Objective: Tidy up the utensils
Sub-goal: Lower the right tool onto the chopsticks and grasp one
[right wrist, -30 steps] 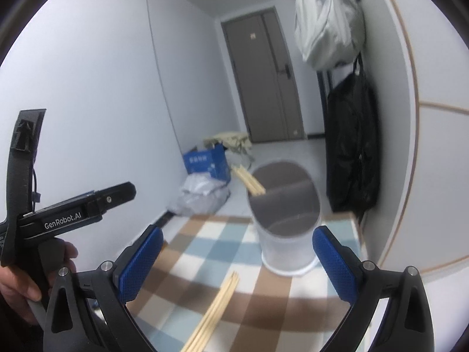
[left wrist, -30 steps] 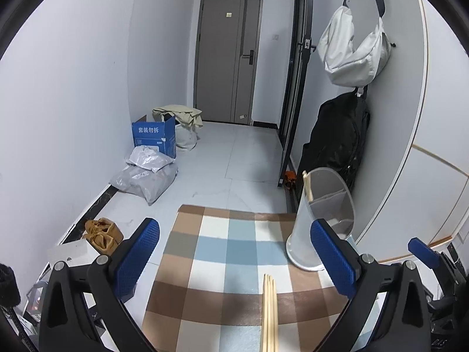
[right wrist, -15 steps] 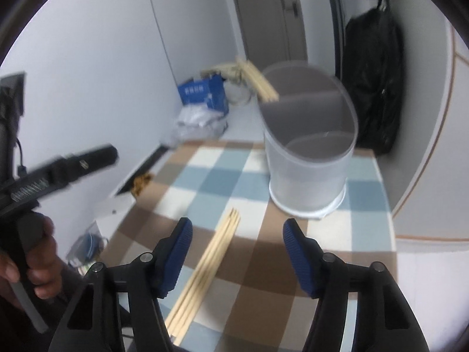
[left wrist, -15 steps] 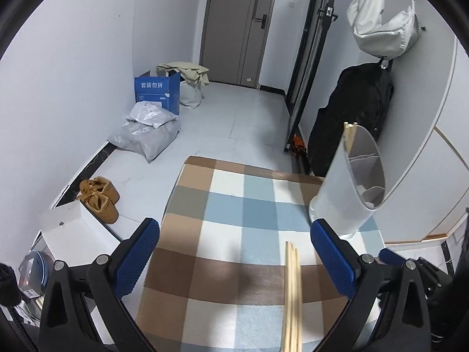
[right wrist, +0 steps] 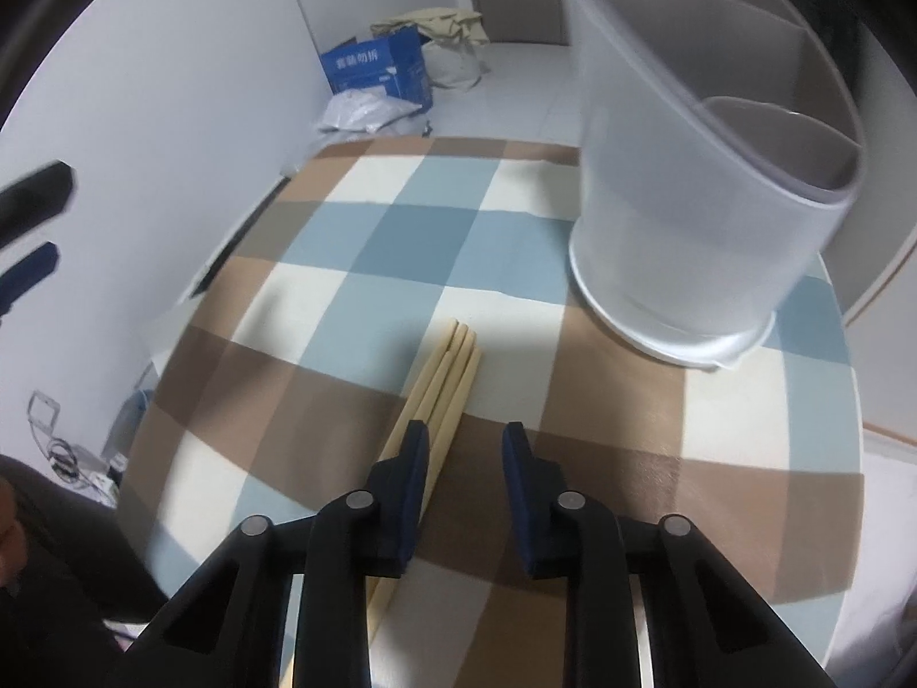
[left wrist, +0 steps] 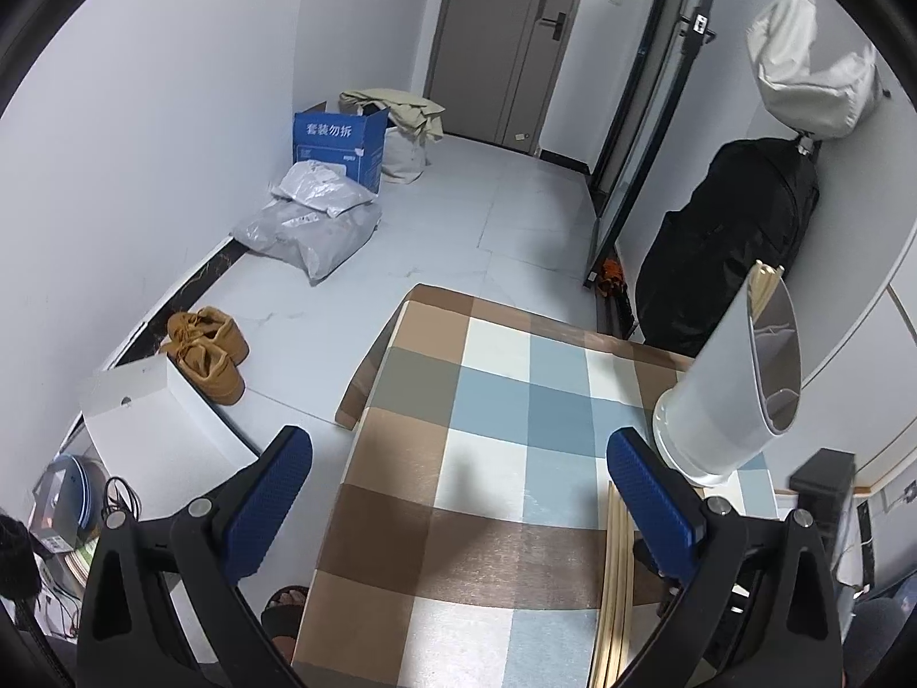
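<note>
A bundle of wooden chopsticks [right wrist: 444, 384] lies on the checked tablecloth [right wrist: 401, 218]; it also shows in the left wrist view [left wrist: 616, 579]. A white divided utensil holder [right wrist: 699, 195] stands at the back right, with chopstick ends sticking out of its far compartment [left wrist: 765, 281]. My right gripper [right wrist: 465, 441] is low over the cloth, jaws narrowed but apart and empty, its left finger [right wrist: 414, 458] over the bundle. My left gripper [left wrist: 458, 487] is wide open and empty above the table.
The table's left edge drops to a tiled floor with brown shoes [left wrist: 209, 352], a white box [left wrist: 155, 418], grey parcels [left wrist: 312, 226] and a blue carton [left wrist: 338, 140]. A black bag [left wrist: 722, 246] hangs by the right wall behind the holder.
My right gripper has dropped down to the chopsticks on the cloth and its jaws have narrowed from wide open. My left gripper has tilted down and shifted left, still open.
</note>
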Motion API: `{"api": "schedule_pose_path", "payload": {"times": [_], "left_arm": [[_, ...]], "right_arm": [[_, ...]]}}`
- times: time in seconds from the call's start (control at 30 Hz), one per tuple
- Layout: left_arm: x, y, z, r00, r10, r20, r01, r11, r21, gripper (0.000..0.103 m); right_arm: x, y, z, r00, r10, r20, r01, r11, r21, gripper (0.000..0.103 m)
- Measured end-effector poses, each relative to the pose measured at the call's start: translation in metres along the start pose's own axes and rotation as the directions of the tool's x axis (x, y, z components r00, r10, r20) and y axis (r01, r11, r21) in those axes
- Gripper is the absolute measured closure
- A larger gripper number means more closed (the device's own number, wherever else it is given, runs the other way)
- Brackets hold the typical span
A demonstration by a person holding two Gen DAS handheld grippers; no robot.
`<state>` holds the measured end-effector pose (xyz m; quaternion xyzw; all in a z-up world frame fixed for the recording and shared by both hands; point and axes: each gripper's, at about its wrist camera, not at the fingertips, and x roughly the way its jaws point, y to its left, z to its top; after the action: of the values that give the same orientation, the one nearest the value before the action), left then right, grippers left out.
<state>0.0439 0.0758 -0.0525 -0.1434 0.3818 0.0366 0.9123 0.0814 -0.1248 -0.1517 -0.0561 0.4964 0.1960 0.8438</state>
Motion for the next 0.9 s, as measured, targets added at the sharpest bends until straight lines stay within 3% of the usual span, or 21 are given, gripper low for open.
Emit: {"api": "schedule_pose_path", "payload": {"times": [0.27,0.67,0.9], "left_arm": [[0.003,0.011,0.003,0.999,-0.017,-0.034,0.015,0.998,-0.061,0.003],[0.008,0.022,0.006,0.998,-0.015,-0.064,0.01,0.997,-0.082,0.003],[0.018,0.025,0.001,0.995,0.006,-0.102,-0.012,0.998,-0.059,0.003]], "right_arm": [[0.013,0.01,0.01,0.991,-0.106,-0.076,0.104,0.994,-0.037,0.094],[0.022,0.014,0.028,0.986,-0.142,-0.091,0.137,0.989,-0.053,0.094],[0.02,0.008,0.03,0.993,-0.099,-0.062,0.099,0.995,-0.003,0.098]]}}
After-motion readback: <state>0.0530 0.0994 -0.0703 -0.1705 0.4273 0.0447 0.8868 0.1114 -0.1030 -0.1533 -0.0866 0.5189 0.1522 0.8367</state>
